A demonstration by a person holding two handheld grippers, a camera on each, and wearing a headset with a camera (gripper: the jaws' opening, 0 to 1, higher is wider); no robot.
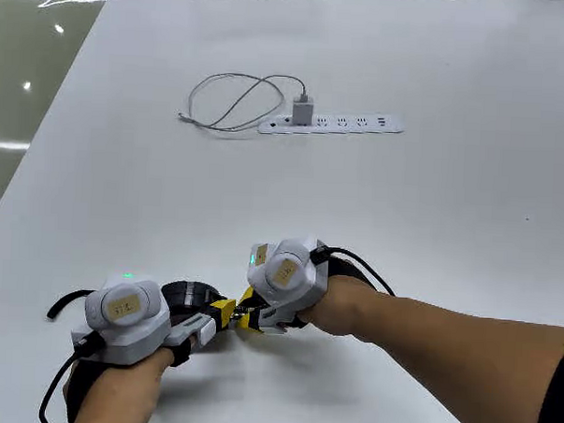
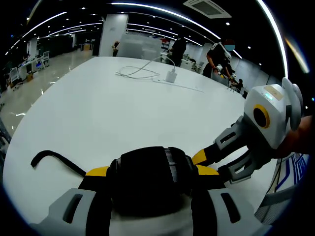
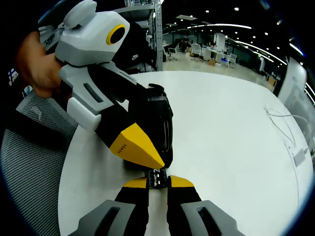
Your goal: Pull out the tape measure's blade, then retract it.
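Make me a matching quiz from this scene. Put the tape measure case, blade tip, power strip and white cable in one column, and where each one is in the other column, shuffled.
Things:
1. tape measure case
2. blade tip
3. power strip
4. white cable

Places:
A. looped on the table beside the charger
B. pinched by the right hand-held gripper
C. at the far side of the table, with the charger plugged in
D. clamped in the left hand-held gripper

Pairs: 1-D, 2-B, 3-C, 4-A
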